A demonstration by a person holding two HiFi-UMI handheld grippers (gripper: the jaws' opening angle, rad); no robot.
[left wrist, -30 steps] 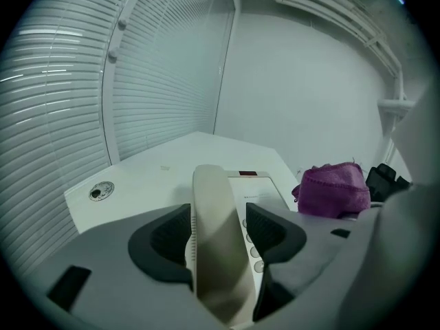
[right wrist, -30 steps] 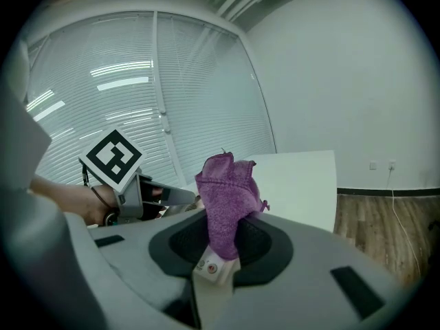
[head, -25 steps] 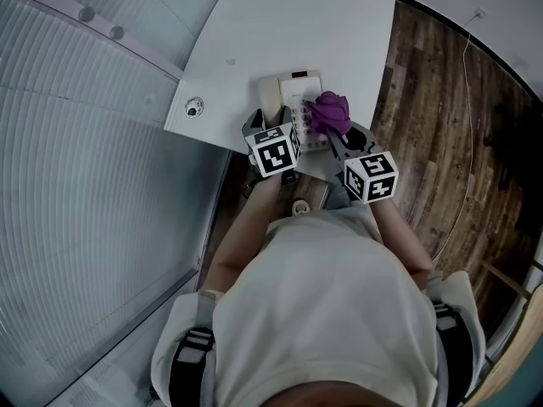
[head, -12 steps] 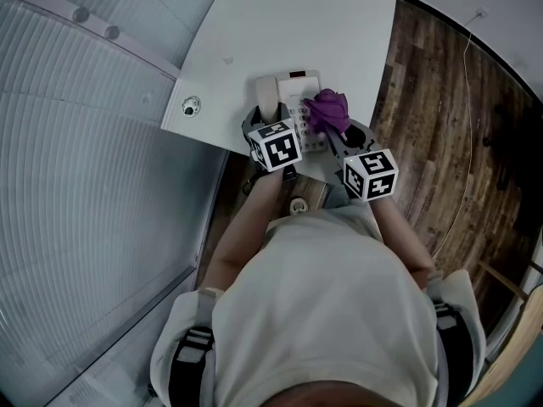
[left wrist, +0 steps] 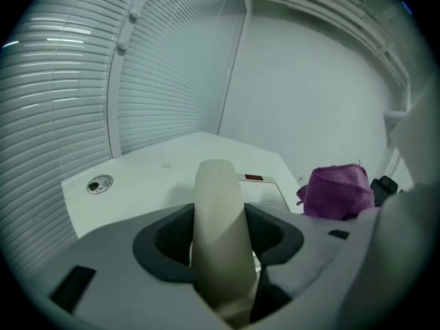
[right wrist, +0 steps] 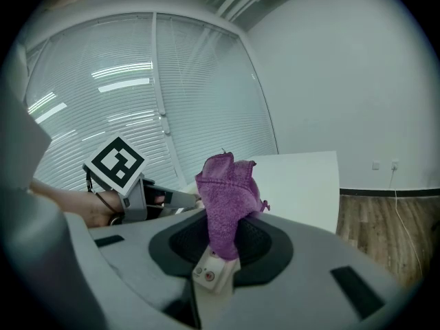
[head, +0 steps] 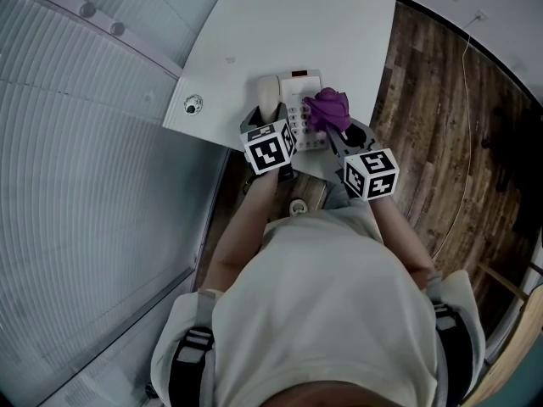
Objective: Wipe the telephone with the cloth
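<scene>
The white table (head: 297,24) is cut off at the head view's top edge. The telephone (head: 299,91) sits near the table's 6 o'clock edge, its near end hidden behind both grippers. The left gripper (left wrist: 221,227) has just been closing its jaws, which clasp the handset (left wrist: 217,184); the handset's lower end is out of sight. At the telephone's 3 o'clock, the right gripper (right wrist: 227,243) pinches the purple cloth (right wrist: 227,184), which covers the keys there.
</scene>
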